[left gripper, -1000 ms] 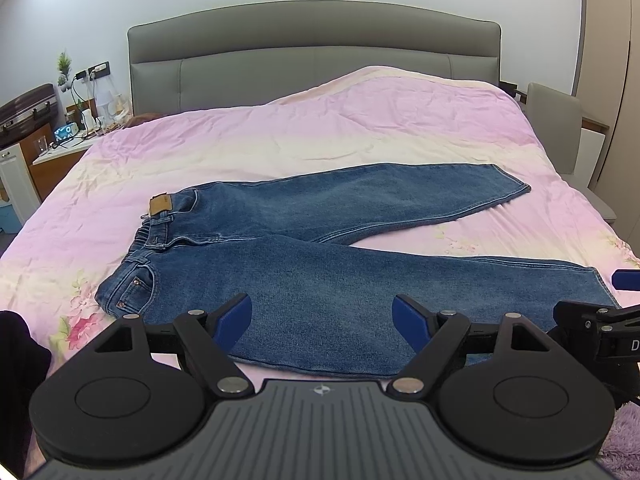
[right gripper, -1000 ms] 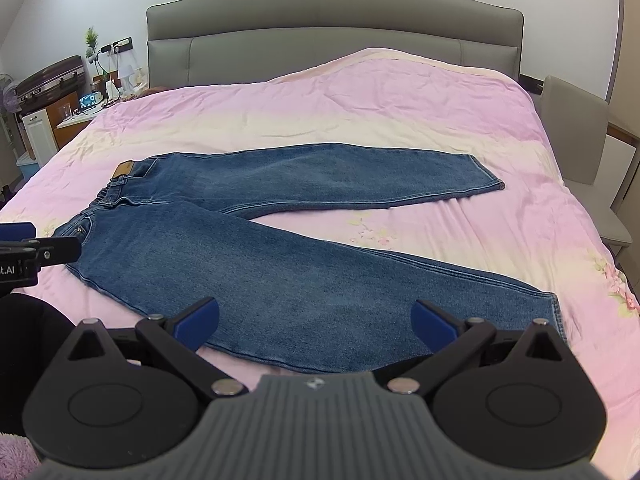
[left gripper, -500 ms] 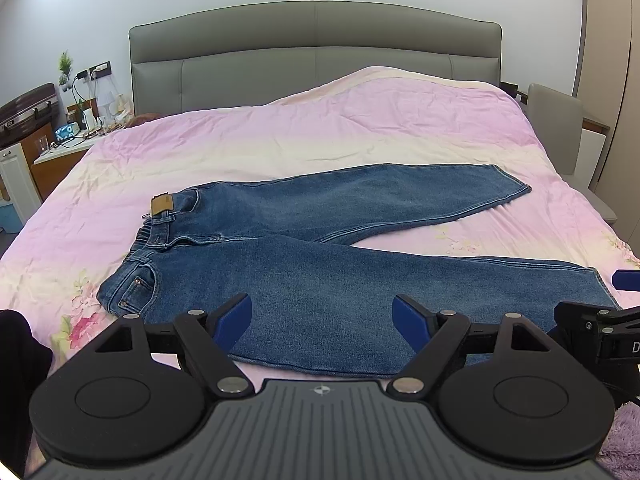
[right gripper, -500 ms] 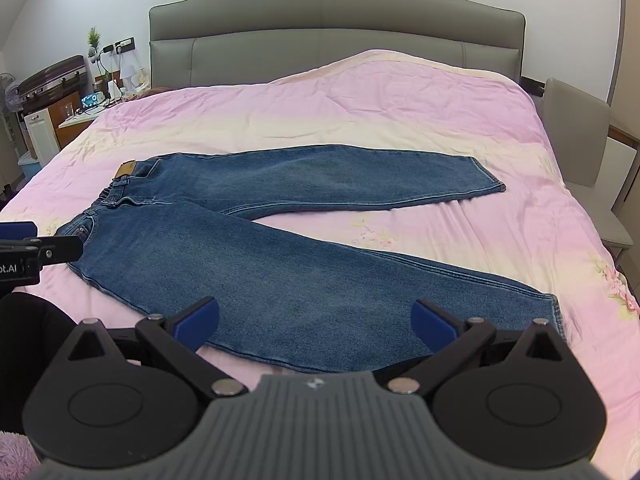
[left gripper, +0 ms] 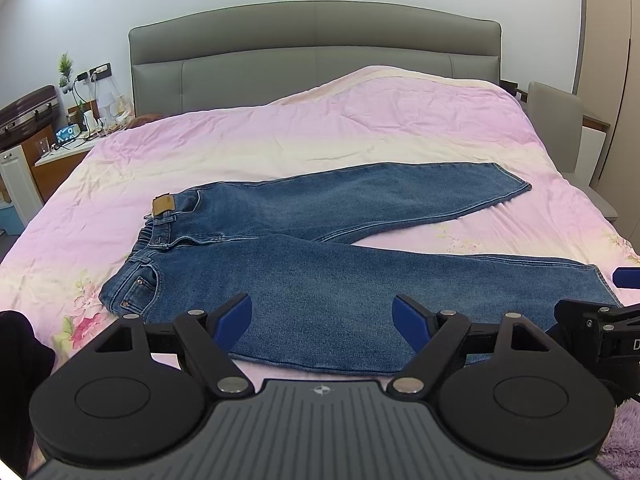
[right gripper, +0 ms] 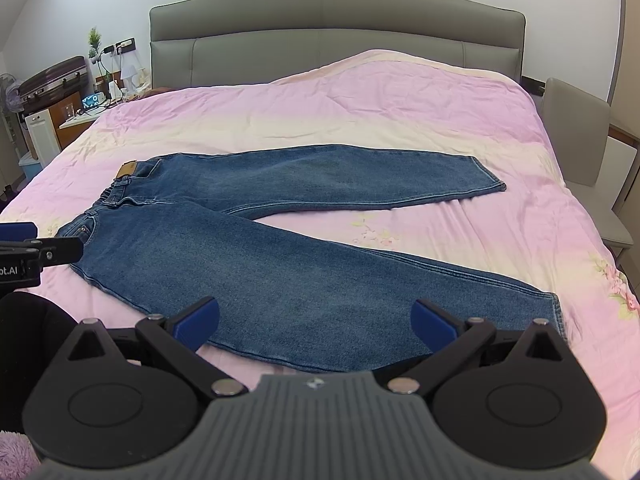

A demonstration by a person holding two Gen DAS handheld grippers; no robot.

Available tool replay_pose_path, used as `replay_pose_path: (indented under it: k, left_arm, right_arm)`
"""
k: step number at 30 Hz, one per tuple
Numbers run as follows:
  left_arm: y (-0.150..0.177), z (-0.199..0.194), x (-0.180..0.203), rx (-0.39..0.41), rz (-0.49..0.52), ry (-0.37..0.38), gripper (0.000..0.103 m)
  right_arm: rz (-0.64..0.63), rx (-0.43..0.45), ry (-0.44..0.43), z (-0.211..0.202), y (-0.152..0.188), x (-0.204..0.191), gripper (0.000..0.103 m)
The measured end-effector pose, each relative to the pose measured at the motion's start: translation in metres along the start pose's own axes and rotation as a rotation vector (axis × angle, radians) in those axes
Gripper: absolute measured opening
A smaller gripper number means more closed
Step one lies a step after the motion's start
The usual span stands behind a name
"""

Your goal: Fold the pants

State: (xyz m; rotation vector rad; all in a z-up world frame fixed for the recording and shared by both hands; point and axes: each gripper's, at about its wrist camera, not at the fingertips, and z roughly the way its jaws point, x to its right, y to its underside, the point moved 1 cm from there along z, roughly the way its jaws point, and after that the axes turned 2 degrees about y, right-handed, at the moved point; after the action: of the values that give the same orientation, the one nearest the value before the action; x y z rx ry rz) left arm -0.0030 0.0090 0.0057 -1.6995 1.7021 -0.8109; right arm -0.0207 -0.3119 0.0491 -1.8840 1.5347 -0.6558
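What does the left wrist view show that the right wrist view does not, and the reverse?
Only the left wrist view shows the right gripper at its right edge, beside the near leg's hem, and the left gripper itself, jaws open above the near leg.

Only the right wrist view shows the left gripper's blue tip at its left edge, near the waistband, a white fan far left, and the right gripper itself, jaws open.

Both show the jeans spread flat on the pink bedspread, legs apart in a V, the grey headboard, and the suitcase.
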Motion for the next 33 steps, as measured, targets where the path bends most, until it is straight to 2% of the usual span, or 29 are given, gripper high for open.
replay_pose_path:
  k: [27, 33]
  left_arm:
    - [0.003, 0.001, -0.001, -0.013, 0.003, -0.008, 0.093]
    - [0.003, 0.015, -0.010, -0.040, 0.068, -0.024, 0.093]
  right_arm:
    - [0.006, -0.007, -0.009, 0.002, 0.000, 0.001, 0.098]
    - [-0.011, 0.048, -0.016, 0.008, 0.002, 0.018, 0.098]
